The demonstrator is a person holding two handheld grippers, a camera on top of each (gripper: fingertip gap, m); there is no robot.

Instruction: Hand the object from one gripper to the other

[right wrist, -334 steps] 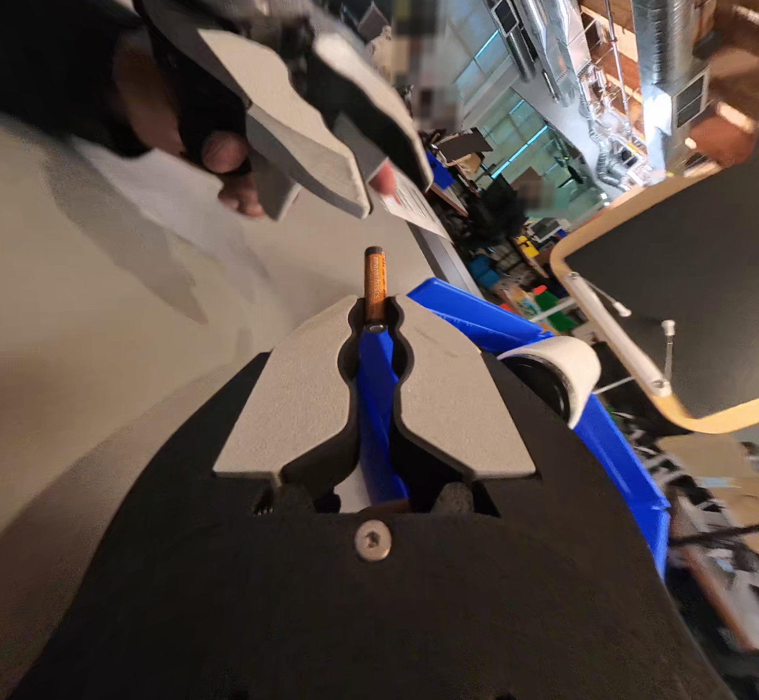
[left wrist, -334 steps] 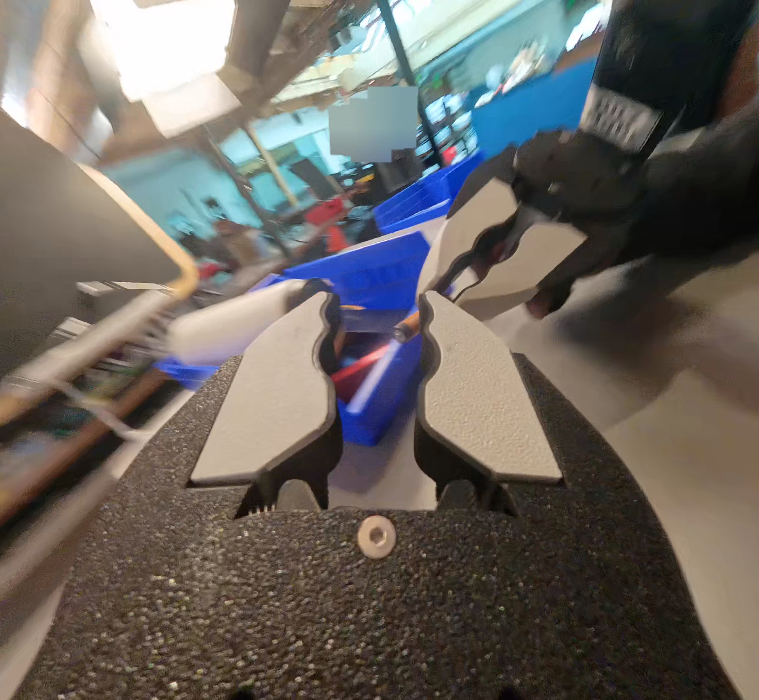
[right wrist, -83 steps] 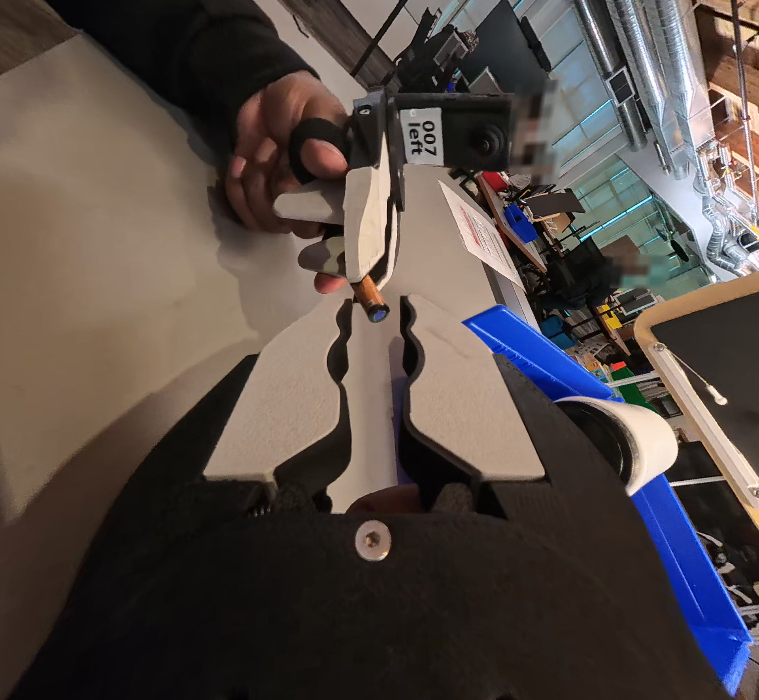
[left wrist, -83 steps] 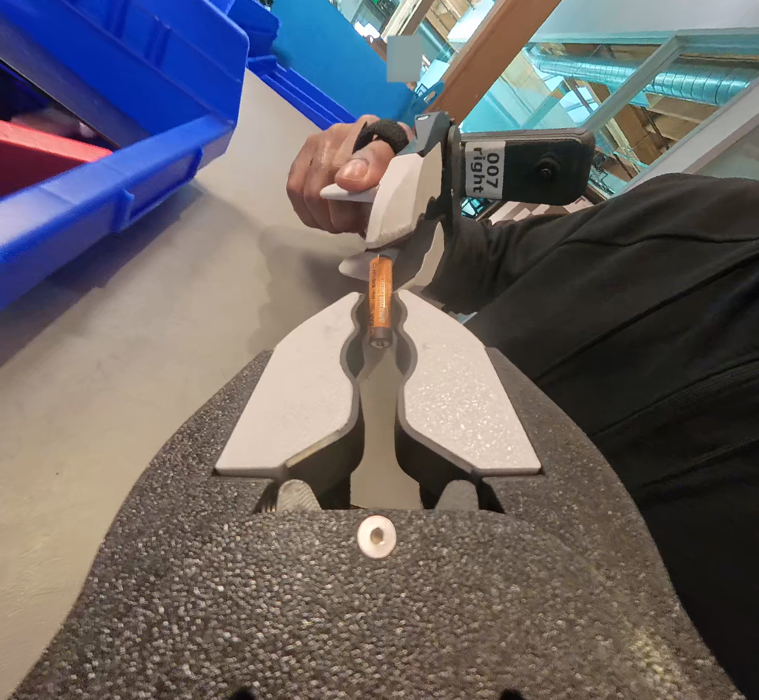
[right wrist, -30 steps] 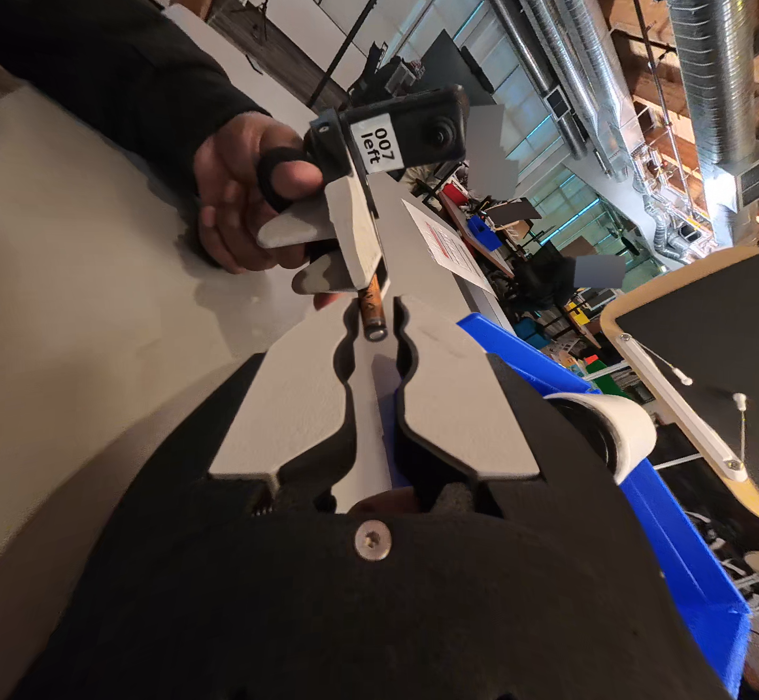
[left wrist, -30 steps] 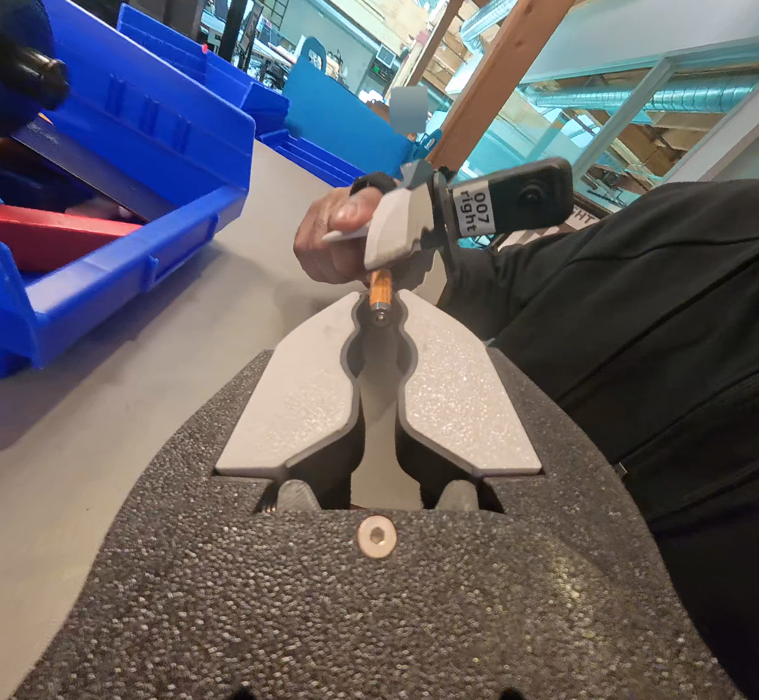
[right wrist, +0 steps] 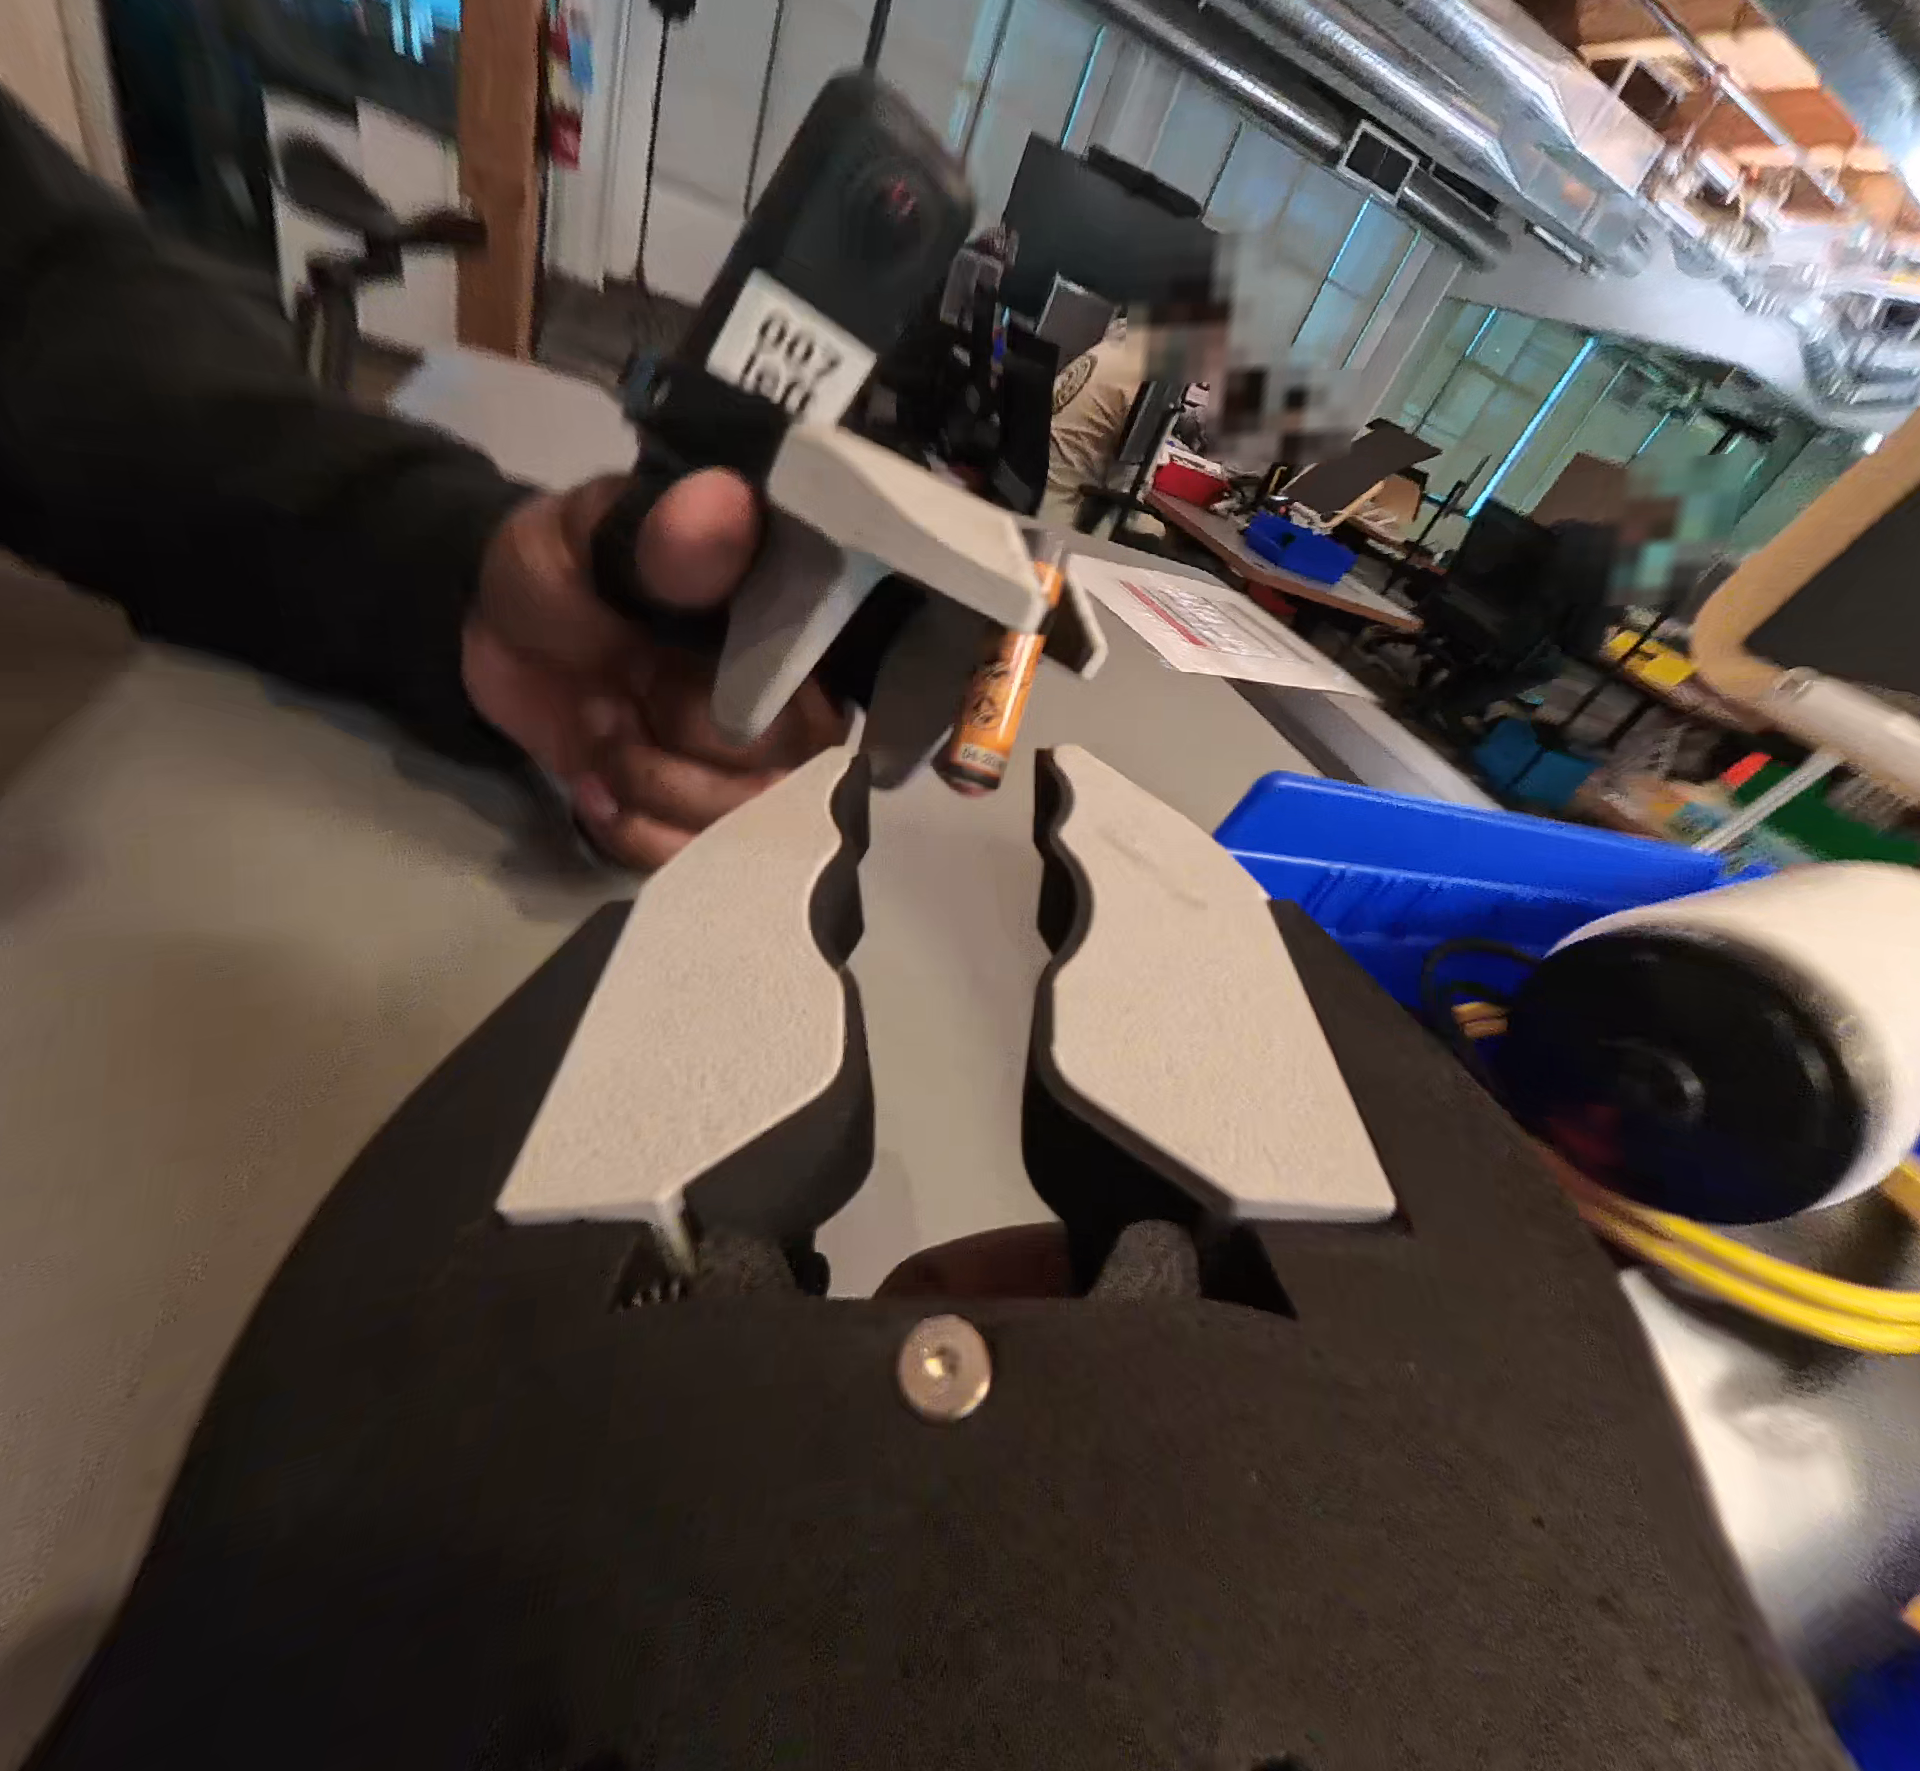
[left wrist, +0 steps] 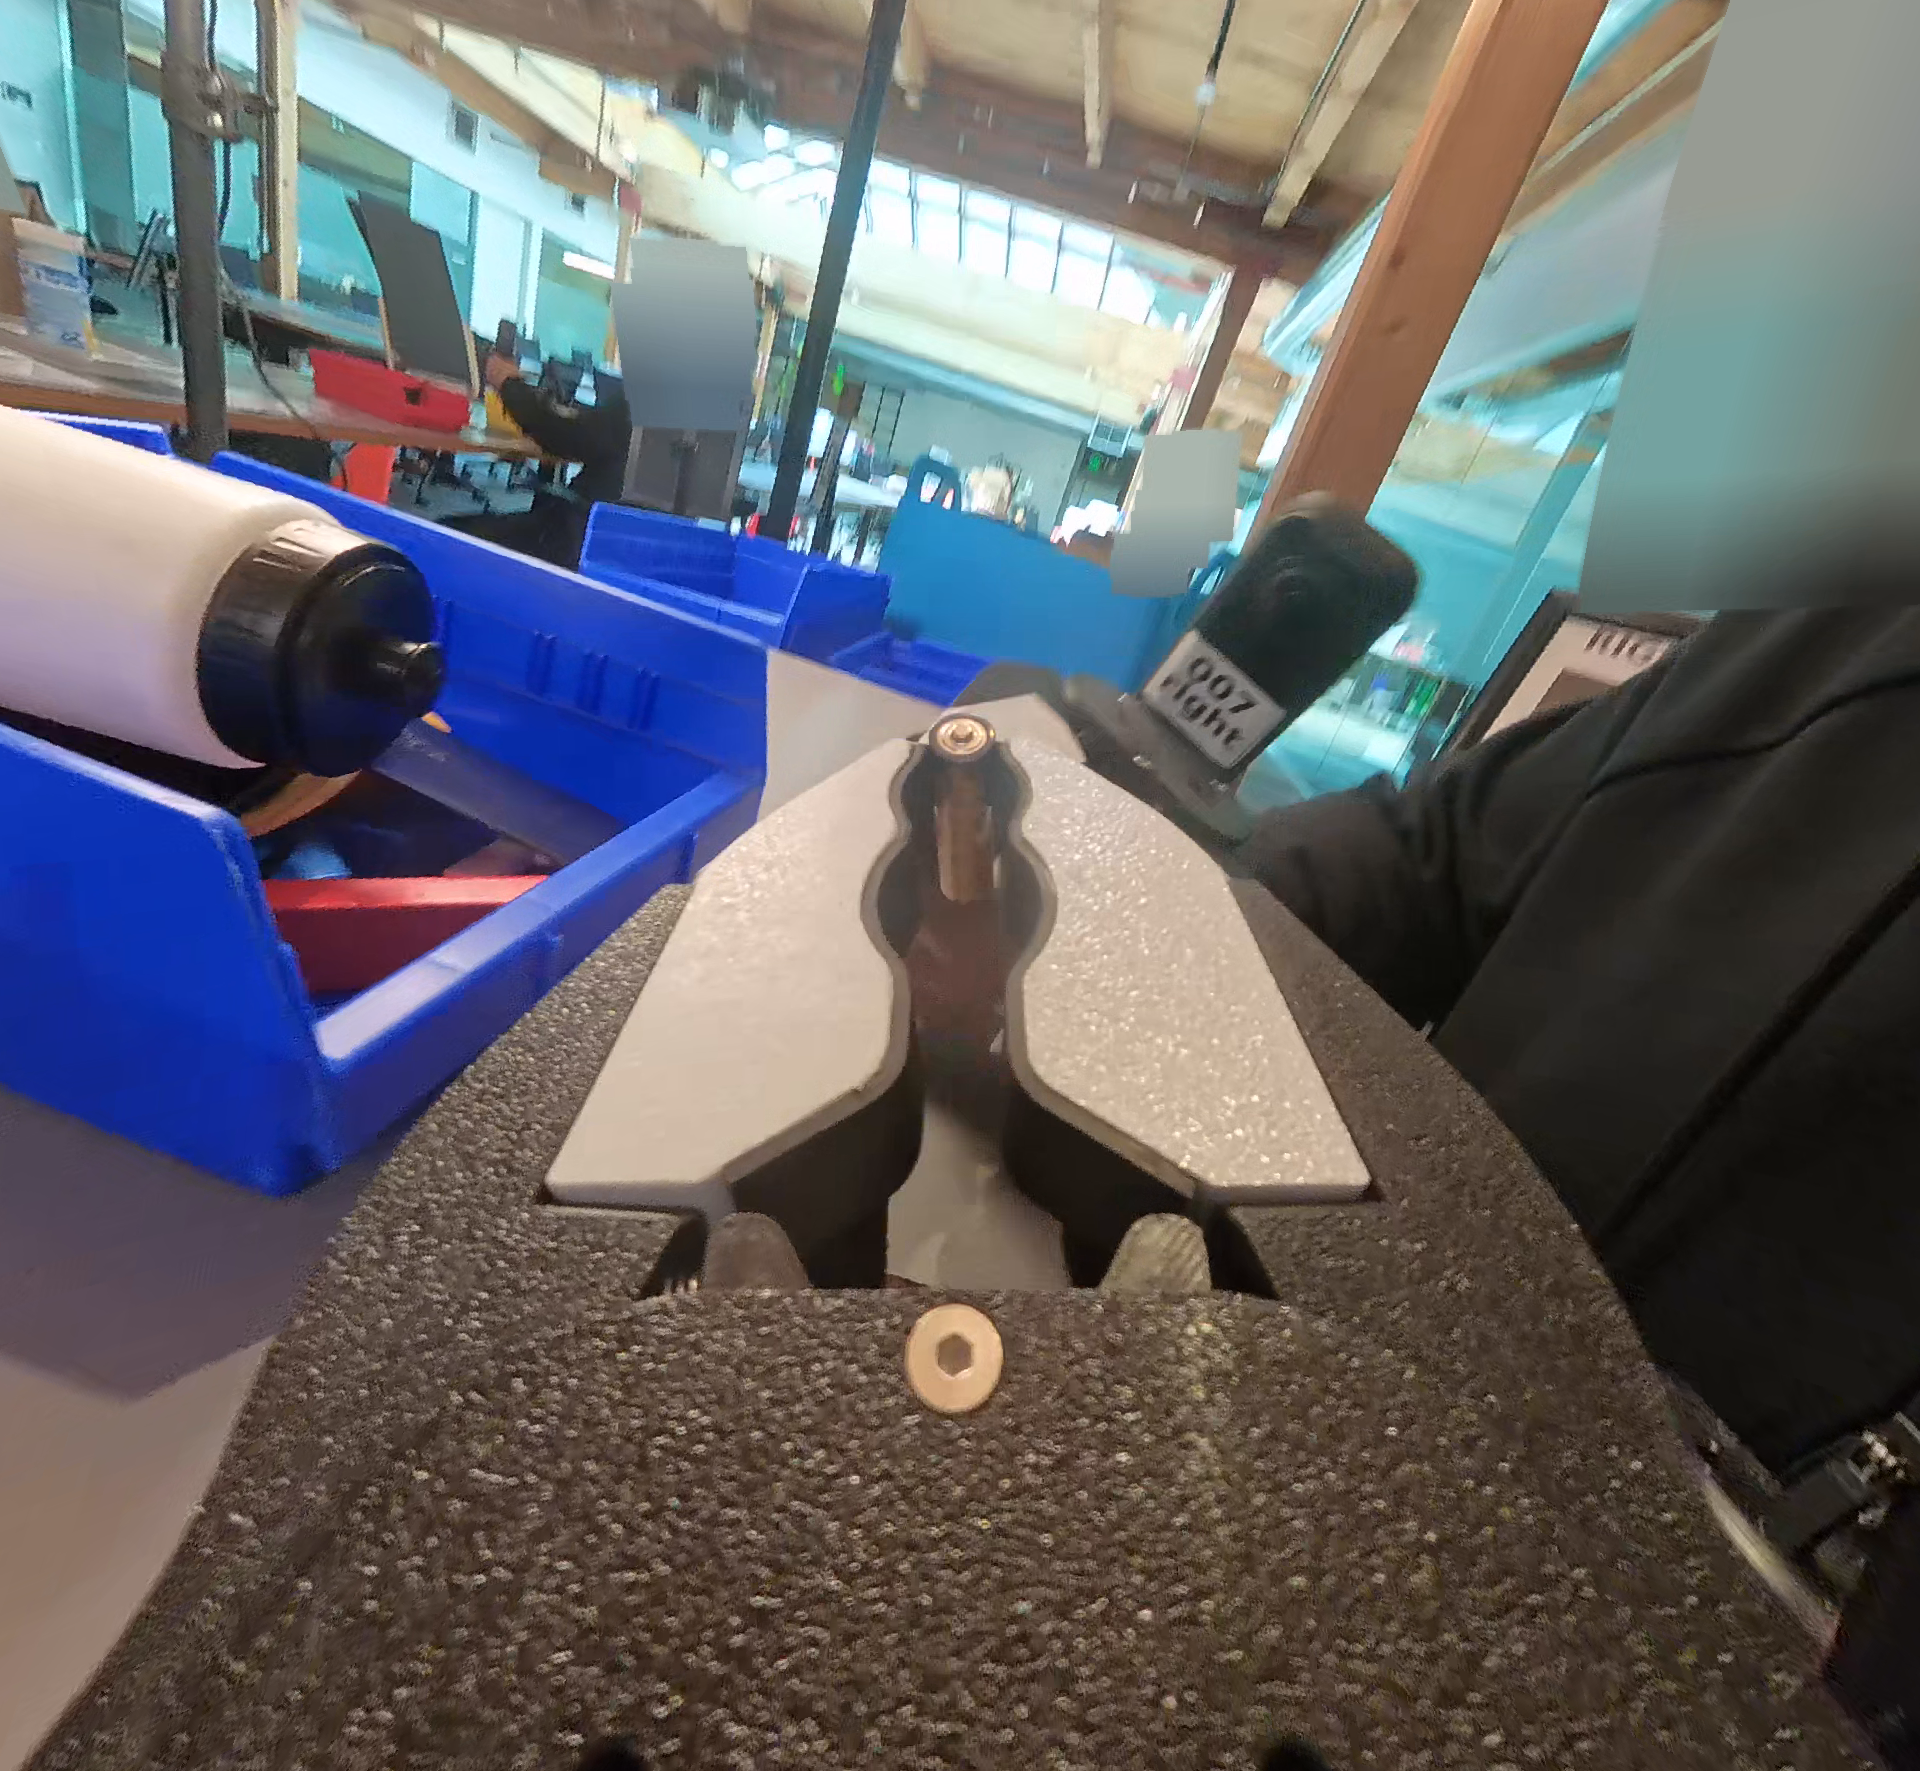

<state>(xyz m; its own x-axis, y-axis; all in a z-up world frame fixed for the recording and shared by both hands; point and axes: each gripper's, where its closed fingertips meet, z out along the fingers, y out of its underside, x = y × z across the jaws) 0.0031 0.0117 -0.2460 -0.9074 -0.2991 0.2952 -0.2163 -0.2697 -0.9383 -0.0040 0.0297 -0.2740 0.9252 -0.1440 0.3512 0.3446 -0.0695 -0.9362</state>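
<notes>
With the left tool (right wrist: 1049, 615) pinching only the battery's (right wrist: 995, 701) end and the right tool (right wrist: 951, 776) spread, a bump could drop it onto the tabletop (right wrist: 208, 890).

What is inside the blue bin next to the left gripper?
The blue bin holds a white bottle with a black cap lying across it and a red object beneath; deeper contents are hidden.
</notes>
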